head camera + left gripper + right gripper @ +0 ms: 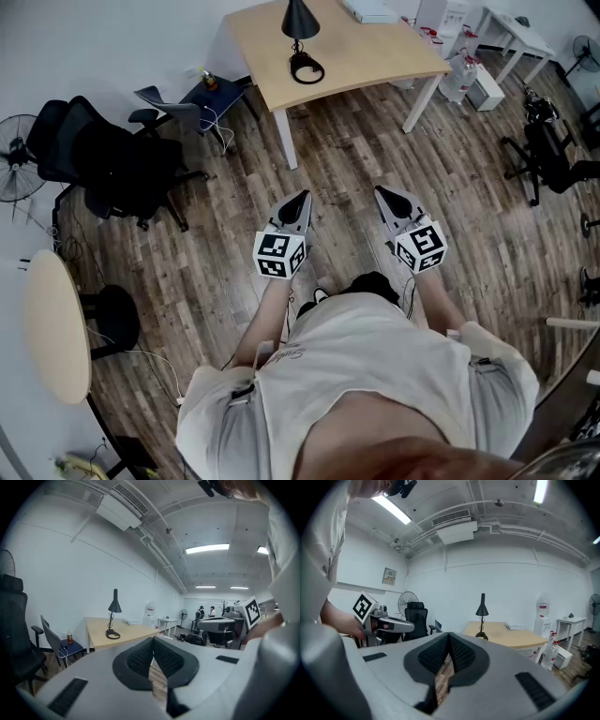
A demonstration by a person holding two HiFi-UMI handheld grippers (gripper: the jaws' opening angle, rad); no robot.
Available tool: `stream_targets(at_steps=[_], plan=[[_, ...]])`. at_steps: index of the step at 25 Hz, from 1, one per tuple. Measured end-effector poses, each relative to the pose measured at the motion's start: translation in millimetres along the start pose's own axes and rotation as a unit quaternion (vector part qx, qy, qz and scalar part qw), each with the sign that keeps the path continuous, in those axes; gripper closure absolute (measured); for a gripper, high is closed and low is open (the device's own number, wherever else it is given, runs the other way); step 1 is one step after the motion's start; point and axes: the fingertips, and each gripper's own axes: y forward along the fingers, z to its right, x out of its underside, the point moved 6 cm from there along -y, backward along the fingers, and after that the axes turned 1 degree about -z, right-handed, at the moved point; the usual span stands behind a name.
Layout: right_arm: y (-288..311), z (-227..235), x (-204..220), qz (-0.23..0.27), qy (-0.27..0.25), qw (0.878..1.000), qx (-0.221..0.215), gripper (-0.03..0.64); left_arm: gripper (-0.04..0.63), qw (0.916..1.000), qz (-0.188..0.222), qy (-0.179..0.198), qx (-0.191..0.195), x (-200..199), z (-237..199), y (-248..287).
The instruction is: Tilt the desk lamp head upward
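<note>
Left gripper (300,197), right gripper (382,193): jaws together, empty. Lamp (300,42) on desk (375,52), well apart. Shade (299,17) judged light, hinge stiff; to be gripped at cone, base (307,68) steadied.

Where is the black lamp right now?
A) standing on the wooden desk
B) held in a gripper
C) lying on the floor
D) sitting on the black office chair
A: the desk lamp stands upright on the light wooden desk, while the left hand-held gripper and the right hand-held gripper are over the floor, well short of it, with jaws together on nothing.
</note>
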Motion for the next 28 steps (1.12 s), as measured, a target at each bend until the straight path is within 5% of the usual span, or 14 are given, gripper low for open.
stream_targets(at_steps=[14, 28], plan=[[29, 48, 3, 0.008, 0.016, 1.0, -0.005, 0.621, 0.58, 0.9997, -0.015, -0.002, 0.021, -11, -16, 69], [144, 177, 7, 0.009, 0.0, 0.996, -0.09, 0.621, 0.58, 0.9991, -0.033, 0.022, -0.017, -60, -51, 203]])
